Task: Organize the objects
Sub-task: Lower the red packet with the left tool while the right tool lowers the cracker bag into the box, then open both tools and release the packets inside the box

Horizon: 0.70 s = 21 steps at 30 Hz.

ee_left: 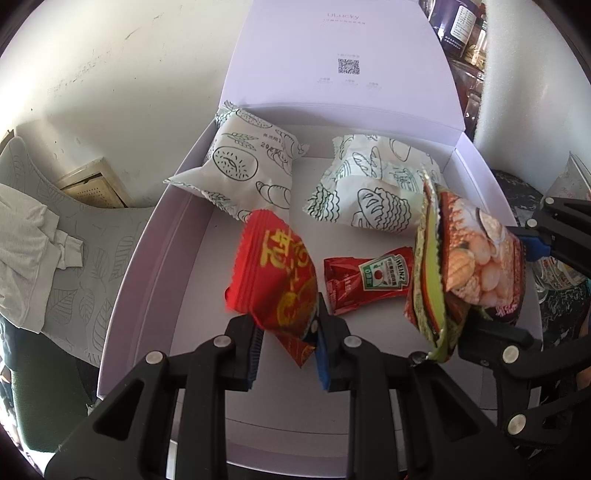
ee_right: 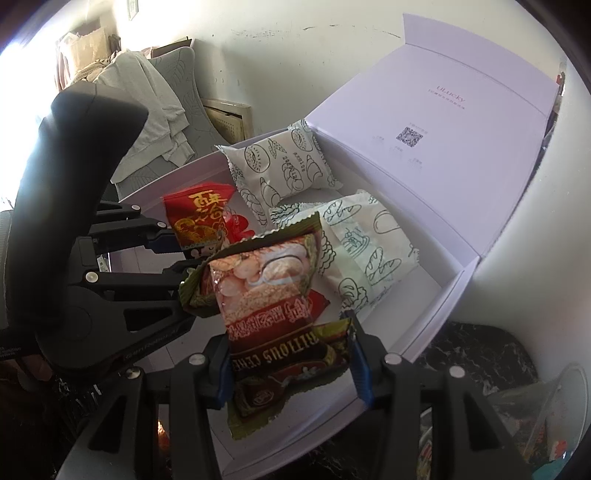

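An open white box holds two white bread-print packets and a red Heinz ketchup sachet. My left gripper is shut on the lower corner of a red snack packet, held just above the box floor. At the right, my right gripper grips a cereal packet over the box's right side. In the right wrist view, the right gripper clamps the cereal packet across its width. The left gripper holds the red packet beside it.
The box lid stands open against the white wall behind. A grey cushion with white cloth lies left of the box. Jars stand at the back right. A dark marble surface and a clear plastic bag lie right of the box.
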Each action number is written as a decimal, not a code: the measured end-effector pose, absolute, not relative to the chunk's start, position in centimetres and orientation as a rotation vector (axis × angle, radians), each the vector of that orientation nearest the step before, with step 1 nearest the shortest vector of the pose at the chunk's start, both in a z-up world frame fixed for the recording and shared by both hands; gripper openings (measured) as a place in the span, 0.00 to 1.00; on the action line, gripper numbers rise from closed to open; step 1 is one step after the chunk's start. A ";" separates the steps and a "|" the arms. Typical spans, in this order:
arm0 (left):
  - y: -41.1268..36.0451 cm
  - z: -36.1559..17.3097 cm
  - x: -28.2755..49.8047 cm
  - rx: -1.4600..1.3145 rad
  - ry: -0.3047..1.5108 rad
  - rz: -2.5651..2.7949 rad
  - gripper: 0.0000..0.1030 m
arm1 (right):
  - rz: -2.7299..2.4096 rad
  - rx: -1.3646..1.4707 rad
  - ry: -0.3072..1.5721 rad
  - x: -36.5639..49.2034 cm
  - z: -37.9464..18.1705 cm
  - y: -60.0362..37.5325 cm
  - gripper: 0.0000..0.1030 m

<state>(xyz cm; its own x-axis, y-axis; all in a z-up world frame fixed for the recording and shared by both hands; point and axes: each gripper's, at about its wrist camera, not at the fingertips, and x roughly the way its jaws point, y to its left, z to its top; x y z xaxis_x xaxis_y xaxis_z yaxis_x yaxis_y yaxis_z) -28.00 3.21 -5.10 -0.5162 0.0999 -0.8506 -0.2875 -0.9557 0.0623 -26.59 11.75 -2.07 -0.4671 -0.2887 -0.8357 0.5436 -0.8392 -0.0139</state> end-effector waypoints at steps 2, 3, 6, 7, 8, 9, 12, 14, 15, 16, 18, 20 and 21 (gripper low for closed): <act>3.1 -5.2 -28.0 -1.414 0.287 2.541 0.22 | -2.302 1.247 0.379 -26.7 -2.2 11.8 0.50; 3.2 -5.2 -28.1 -1.414 0.288 2.542 0.22 | -2.301 1.252 0.375 -26.7 -2.2 11.8 0.50; 3.2 -5.3 -28.3 -1.421 0.288 2.541 0.22 | -2.296 1.264 0.369 -26.7 -2.3 11.8 0.50; 3.1 -5.4 -28.4 -1.422 0.285 2.541 0.23 | -2.295 1.264 0.369 -26.7 -2.3 11.8 0.50; 3.1 -5.4 -28.4 -1.421 0.285 2.542 0.23 | -2.295 1.265 0.370 -26.7 -2.3 11.7 0.50; 3.0 -5.4 -28.4 -1.421 0.288 2.541 0.24 | -2.295 1.265 0.369 -26.7 -2.3 11.7 0.51; 3.1 -5.4 -28.5 -1.422 0.308 2.557 0.28 | -2.295 1.268 0.375 -27.0 -2.6 11.8 0.51; 3.2 -5.4 -28.4 -1.425 0.320 2.569 0.31 | -2.295 1.271 0.393 -27.1 -2.7 11.6 0.53; 3.2 -5.4 -28.5 -1.428 0.321 2.573 0.32 | -2.296 1.272 0.403 -27.1 -2.7 11.5 0.54; 3.1 -5.4 -28.5 -1.430 0.321 2.579 0.33 | -2.297 1.272 0.411 -27.0 -2.6 11.5 0.54; 3.0 -5.4 -28.6 -1.433 0.312 2.586 0.36 | -2.299 1.274 0.416 -27.0 -2.6 11.5 0.55; 2.7 -5.1 -28.6 -1.423 0.281 2.593 0.38 | -2.307 1.261 0.409 -26.9 -2.3 11.5 0.55; 2.5 -5.0 -28.6 -1.413 0.265 2.596 0.39 | -2.311 1.251 0.399 -26.9 -2.1 11.6 0.55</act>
<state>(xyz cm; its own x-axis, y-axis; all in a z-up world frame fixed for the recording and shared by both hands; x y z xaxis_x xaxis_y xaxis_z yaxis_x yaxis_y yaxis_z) -28.59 2.53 -4.96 -0.5346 0.0672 -0.8424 -0.2361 -0.9690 0.0725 -26.88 11.60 -2.10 -0.4678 -0.2705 -0.8414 0.5372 -0.8430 -0.0277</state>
